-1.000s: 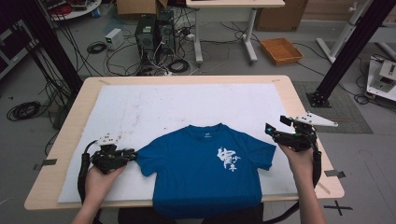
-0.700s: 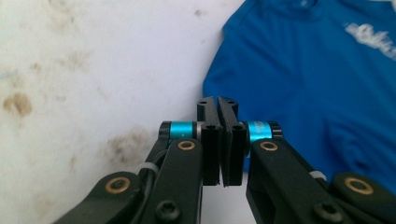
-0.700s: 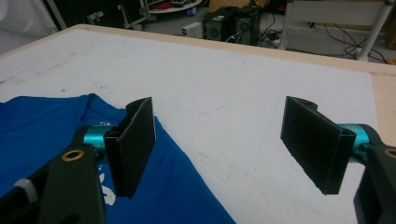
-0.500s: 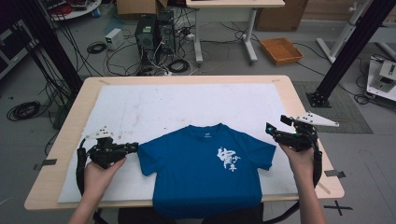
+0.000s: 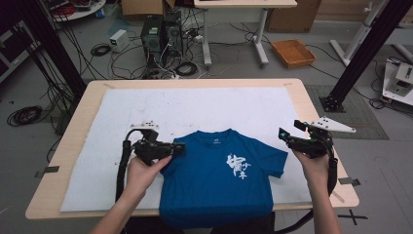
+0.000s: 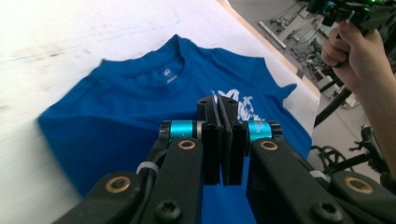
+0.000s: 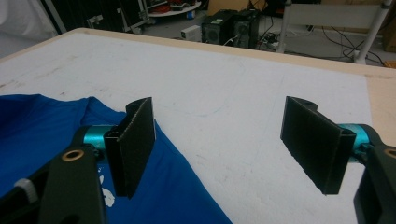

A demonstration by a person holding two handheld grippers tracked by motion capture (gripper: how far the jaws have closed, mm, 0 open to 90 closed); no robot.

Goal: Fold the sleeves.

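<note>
white mat [image 5: 195, 105] – on wooden table [image 5: 311, 105] | orange tray [image 5: 293, 52], computer towers [image 5: 158, 33] – floor beyond

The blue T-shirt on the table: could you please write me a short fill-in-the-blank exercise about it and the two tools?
1. The T-shirt lying on the white mat is ____ in colour.
2. The jaws of the left tool are ____.
3. The jaws of the right tool stand wide ____.
4. The print on the T-shirt's chest is ____ in colour.

Missing words: blue; shut; open; white
</note>
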